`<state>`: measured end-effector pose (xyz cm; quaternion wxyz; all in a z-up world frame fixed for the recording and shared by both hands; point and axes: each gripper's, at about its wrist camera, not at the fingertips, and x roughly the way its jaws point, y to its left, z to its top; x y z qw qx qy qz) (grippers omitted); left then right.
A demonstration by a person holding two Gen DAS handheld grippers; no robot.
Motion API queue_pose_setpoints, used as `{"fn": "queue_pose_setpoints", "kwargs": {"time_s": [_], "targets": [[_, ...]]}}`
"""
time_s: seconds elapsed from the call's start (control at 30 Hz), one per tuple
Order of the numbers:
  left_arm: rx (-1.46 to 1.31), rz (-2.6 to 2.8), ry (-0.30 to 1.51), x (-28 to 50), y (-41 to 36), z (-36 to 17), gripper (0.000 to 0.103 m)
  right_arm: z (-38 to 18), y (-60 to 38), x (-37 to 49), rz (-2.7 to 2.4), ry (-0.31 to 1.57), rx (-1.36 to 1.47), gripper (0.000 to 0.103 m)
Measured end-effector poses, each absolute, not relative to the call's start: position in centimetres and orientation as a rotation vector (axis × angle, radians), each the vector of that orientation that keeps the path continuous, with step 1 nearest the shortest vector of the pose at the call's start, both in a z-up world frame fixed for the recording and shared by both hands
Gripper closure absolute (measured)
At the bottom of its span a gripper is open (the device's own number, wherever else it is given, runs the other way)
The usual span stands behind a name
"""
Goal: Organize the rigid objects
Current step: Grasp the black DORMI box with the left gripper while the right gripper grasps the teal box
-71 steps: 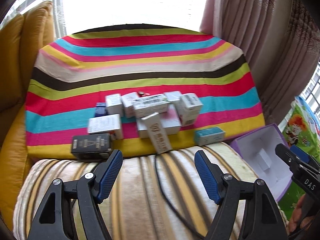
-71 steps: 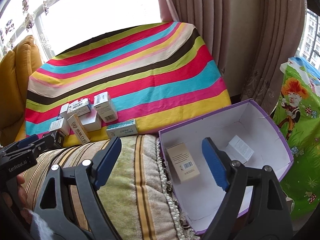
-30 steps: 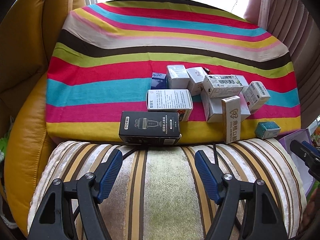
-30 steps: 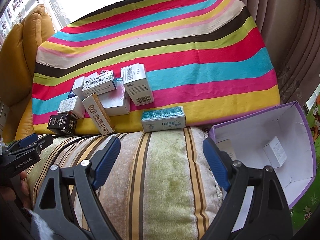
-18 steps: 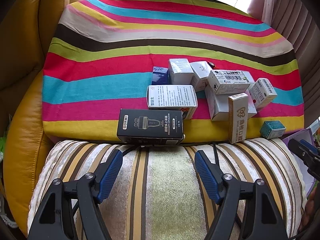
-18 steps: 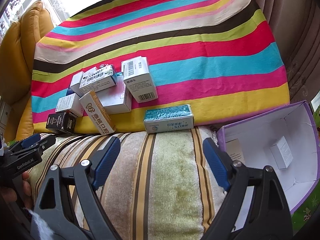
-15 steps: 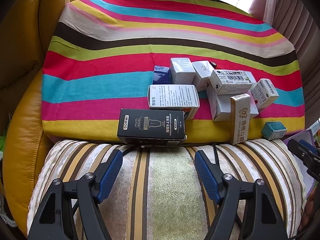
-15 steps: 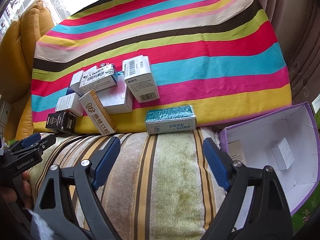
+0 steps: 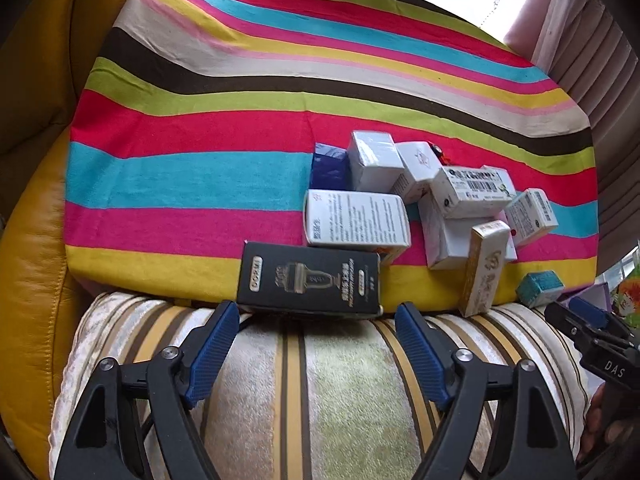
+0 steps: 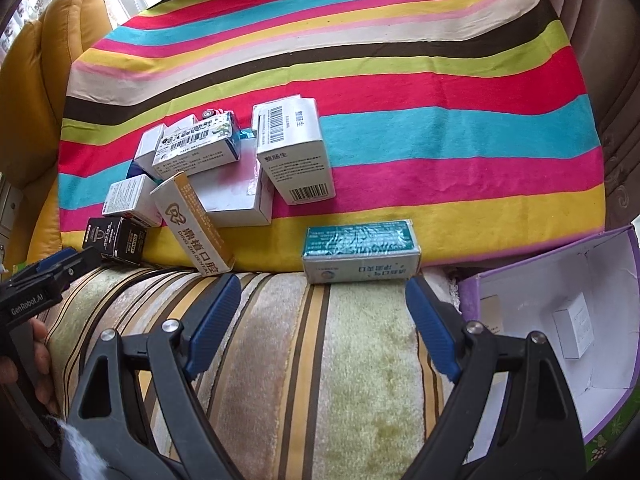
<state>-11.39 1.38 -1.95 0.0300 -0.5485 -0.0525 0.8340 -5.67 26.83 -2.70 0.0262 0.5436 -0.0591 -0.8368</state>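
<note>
Several small cartons lie clustered on a striped cloth (image 9: 192,184). Just beyond the tips of my left gripper (image 9: 318,314), at the cloth's near edge, lies a black box (image 9: 308,278). The left jaws are opening and nothing is between the pads. My right gripper (image 10: 322,286) is open and empty, and a teal-topped box (image 10: 360,250) lies just ahead of its tips. A tan toothpaste box (image 10: 192,224) leans to that box's left. The purple box (image 10: 600,276) at the right stands open with a small white carton (image 10: 574,330) inside.
A striped plush cushion (image 9: 340,400) lies under both grippers. A yellow leather sofa arm (image 9: 28,240) rises at the left. Curtains (image 9: 612,120) hang at the right. A hand holding the other gripper shows at each view's edge.
Both grippers have moved forward and down towards the boxes, which now look larger and nearer. The left jaws stand slightly wider. No box has moved.
</note>
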Motion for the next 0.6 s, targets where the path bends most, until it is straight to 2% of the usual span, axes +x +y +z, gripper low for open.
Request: {"fn": "queue_pose_setpoints", "kwargs": {"time_s": [0.1,0.37,0.6], "targets": [[-1.718,2.53,-0.153,-12.2,1.7,-2.4,0.019,-3.1,27.0,-6.4,-2.583,-0.182,1.7,0.017],[-1.751,2.543,0.017,-13.8,2.9,-3.2,0.012,-4.6,27.2,-8.3,-2.565,-0.147,1.775,0.017],[-1.758,2.517,-0.053,-13.8,1.9,-3.4,0.012,-5.0,27.4,-8.5,-2.565,-0.152,1.798,0.014]]}}
